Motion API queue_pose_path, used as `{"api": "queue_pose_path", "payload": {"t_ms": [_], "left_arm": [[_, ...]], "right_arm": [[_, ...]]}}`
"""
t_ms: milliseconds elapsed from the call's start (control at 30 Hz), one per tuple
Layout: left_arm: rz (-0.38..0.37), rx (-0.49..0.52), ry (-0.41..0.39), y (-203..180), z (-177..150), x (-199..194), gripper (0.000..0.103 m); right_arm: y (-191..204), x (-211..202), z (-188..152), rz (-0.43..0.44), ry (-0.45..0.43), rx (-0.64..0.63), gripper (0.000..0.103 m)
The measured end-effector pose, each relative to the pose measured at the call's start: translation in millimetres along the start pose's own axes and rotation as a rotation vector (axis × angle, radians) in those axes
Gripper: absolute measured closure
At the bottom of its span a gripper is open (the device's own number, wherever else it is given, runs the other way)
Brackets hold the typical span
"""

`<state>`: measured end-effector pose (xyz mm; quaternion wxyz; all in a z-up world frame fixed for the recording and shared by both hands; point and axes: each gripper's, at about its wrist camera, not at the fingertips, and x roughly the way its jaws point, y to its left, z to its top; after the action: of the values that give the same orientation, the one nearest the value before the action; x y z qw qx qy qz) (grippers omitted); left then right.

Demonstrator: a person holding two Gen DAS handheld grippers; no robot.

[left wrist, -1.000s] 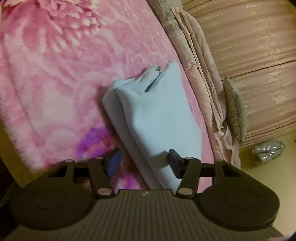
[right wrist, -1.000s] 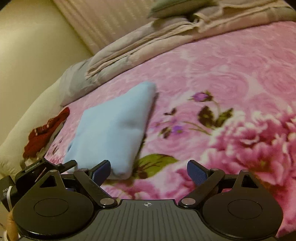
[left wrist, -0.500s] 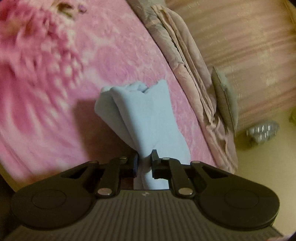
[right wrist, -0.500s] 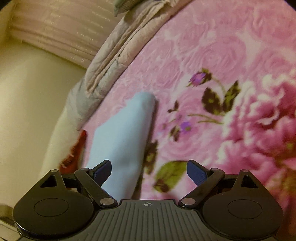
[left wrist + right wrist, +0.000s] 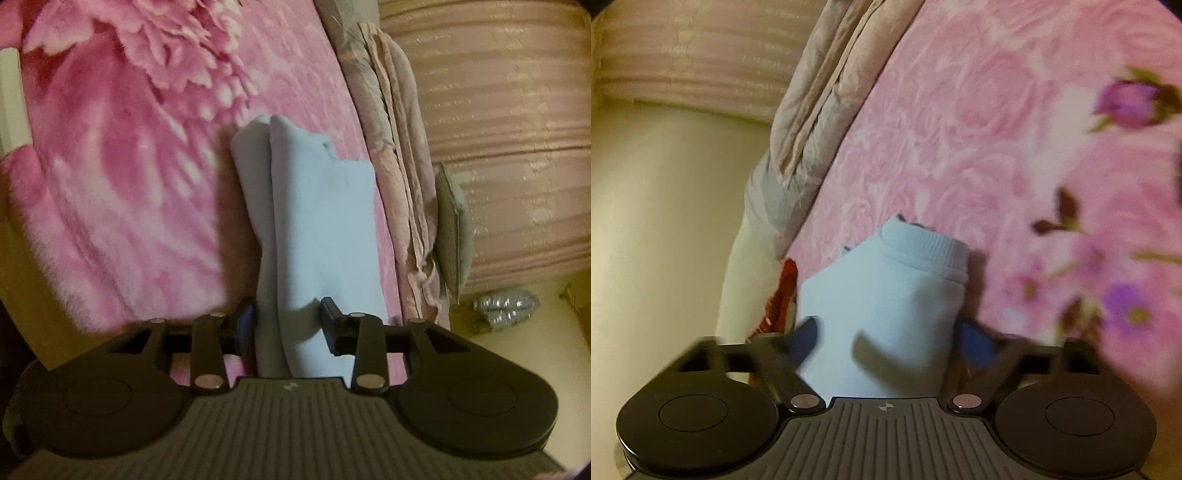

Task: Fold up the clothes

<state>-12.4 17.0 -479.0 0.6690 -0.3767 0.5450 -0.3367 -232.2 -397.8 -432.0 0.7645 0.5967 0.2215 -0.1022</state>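
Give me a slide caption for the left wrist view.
Left gripper pinching folded light-blue fleece garment on pink floral blanket.

A home bedroom: a bed spread with a plush pink blanket printed with large flowers (image 5: 122, 177), a folded beige-pink quilt (image 5: 399, 155) along its edge at 1 o'clock, a padded, ribbed pink headboard (image 5: 509, 147) at 2 o'clock, and a cream wall (image 5: 665, 206) at 9 o'clock.

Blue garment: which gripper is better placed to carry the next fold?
Left, probably. The left gripper has its fingers pinching a bunched end of the blue garment. The right gripper straddles the garment's ribbed end with fingers open and blurred, not gripping.
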Motion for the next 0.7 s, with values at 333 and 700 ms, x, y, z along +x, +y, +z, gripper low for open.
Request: {"api": "queue_pose_path", "payload": {"t_ms": [333,700], "left_arm": [[0.048,0.204,0.154,-23.4,65.3,0.6,0.091],[0.027,0.237,0.15,-20.2,83.3,-1.4,0.069]], "right_arm": [[-4.0,-55.4,-77.8,-0.064,-0.041,0.067,0.083],[27.5,-96.2,-76.0,-0.188,-0.118,-0.24,0.034]]}}
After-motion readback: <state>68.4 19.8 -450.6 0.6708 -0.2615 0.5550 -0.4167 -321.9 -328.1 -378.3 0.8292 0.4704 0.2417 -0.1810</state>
